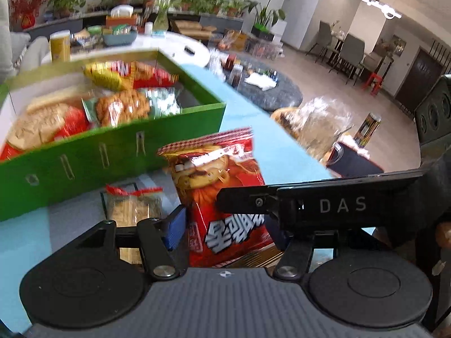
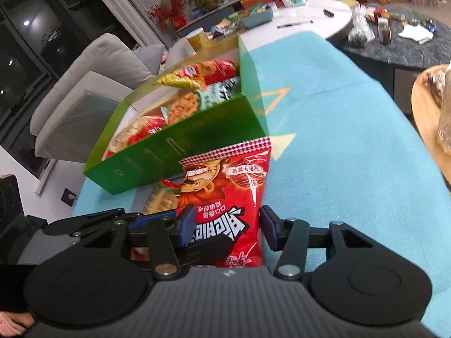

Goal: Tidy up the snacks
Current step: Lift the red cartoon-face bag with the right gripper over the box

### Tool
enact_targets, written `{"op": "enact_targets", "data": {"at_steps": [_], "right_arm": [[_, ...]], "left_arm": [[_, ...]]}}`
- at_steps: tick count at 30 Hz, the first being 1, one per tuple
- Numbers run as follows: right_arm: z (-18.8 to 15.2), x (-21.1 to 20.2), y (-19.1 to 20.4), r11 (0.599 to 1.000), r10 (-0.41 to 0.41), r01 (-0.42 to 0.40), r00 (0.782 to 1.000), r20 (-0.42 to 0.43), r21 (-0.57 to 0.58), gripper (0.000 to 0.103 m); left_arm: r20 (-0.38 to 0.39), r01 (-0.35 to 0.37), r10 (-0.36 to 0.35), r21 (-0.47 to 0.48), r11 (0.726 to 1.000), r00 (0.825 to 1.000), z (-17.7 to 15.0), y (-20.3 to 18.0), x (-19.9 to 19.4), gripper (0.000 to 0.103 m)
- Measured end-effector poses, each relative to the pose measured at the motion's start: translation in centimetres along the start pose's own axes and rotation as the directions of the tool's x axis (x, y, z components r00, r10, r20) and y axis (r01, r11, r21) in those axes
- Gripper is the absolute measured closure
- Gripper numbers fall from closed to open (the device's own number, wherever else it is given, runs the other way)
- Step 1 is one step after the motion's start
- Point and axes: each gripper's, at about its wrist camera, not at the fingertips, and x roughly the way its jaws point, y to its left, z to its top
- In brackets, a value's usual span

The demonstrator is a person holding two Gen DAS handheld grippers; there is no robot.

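Both hand-held grippers on one red snack bag, just in front of the green box.

The left hand-held gripper [image 1: 225,225] stands partly closed, its blue pads [image 1: 176,229] against the sides of the red snack bag [image 1: 222,174]; the bag stands upright between them. The right hand-held gripper [image 2: 228,225] is also partly closed about the same bag [image 2: 225,186]: its left pad [image 2: 186,222] touches the bag, while at the right pad contact cannot be told. The bag rises above a clear packet of pale snacks [image 1: 134,205] lying flat on the light blue cloth [image 2: 338,155] of the counter. Just behind stands the green box [image 1: 84,157], open on top and holding several snack packets [image 1: 124,104]. Beyond it is a yellow canister [image 1: 59,45].
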Motion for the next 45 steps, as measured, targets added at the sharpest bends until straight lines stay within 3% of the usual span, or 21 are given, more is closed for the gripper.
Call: {"op": "enact_targets", "data": {"at_steps": [9, 19, 31, 45], "right_arm": [[1.3, -3.8, 5.0, 0.995, 0.045, -0.034, 0.993, 0.111, -0.099, 0.054], [3.5, -3.2, 9.6, 0.983, 0.123, -0.099, 0.980, 0.157, -0.154, 0.054], [6.5, 0.6, 13.0, 0.974, 0.162, -0.135, 0.977, 0.137, -0.183, 0.054], [8.7, 5.3, 13.9, 0.973, 0.134, -0.115, 0.987, 0.085, -0.200, 0.054]], "left_arm": [[0.160, -0.038, 0.036, 0.004, 0.999, 0.986, 1.3, 0.4, -6.3, 0.046], [0.262, -0.120, 0.118, -0.010, 0.993, 0.958, 2.4, 2.9, -10.6, 0.046], [0.285, -0.191, 0.199, -0.053, 0.980, 0.938, 4.8, 7.9, -10.5, 0.046], [0.251, -0.214, 0.228, -0.081, 0.973, 0.941, 6.7, 12.7, -6.7, 0.046]]}}
